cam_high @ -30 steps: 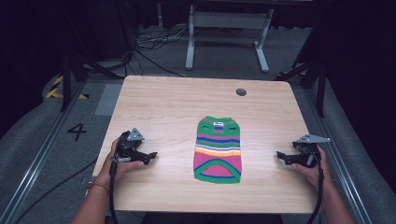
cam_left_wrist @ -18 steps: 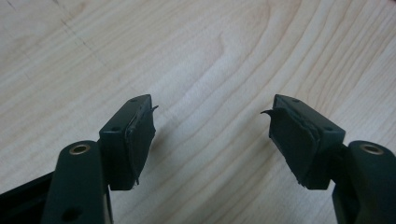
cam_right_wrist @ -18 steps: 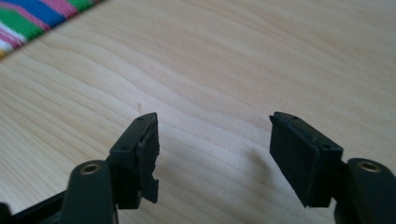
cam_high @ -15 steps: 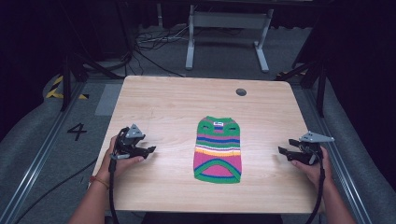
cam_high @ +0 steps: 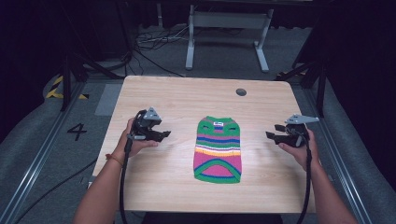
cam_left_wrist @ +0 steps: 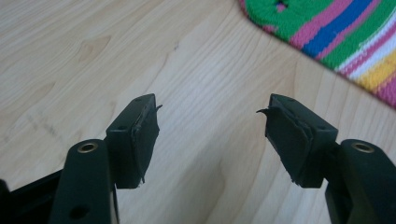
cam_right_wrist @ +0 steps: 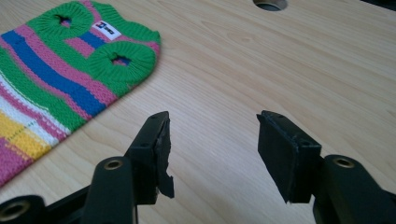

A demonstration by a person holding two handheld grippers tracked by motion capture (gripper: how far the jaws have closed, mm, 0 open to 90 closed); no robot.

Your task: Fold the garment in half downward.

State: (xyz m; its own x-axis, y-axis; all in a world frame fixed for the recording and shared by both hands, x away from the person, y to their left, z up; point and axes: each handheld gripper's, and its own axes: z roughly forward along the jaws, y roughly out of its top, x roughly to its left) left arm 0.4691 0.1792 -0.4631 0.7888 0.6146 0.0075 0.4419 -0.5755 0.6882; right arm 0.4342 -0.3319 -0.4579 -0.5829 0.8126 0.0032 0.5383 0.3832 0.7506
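The left gripper point(cam_left_wrist: 208, 121) is hovering over bare wood with its two black jaws standing wide apart, nothing lying between them; each jaw is ending in a blocky pad whose dark rubbery facing is peeling and fraying at the edges. Beyond the tip of its right-hand jaw, up and to the side, a corner of the knitted sweater point(cam_left_wrist: 336, 32) is showing, its ribbed hem green and its body running in pink, blue, white and yellow bands. The right gripper point(cam_right_wrist: 212, 140) is likewise holding its jaws spread open over empty tabletop, the left-hand pad chipped and ragged along its lower edge, the other squarer and cleaner. Ahead of and beside its left-hand jaw the sweater is lying flat, two round green ribbed openings and a small white label facing up. Farther ahead of the jaws a round hole point(cam_right_wrist: 270, 3) is cutting through the table point(cam_right_wrist: 299, 70), a pale wood-grain surface with rounded corners. In the high view the small sleeveless garment is lying in the middle, well apart from both grippers, a hand point(cam_high: 137, 140) gripping one and another hand point(cam_high: 296, 144) the other, black cables trailing back.
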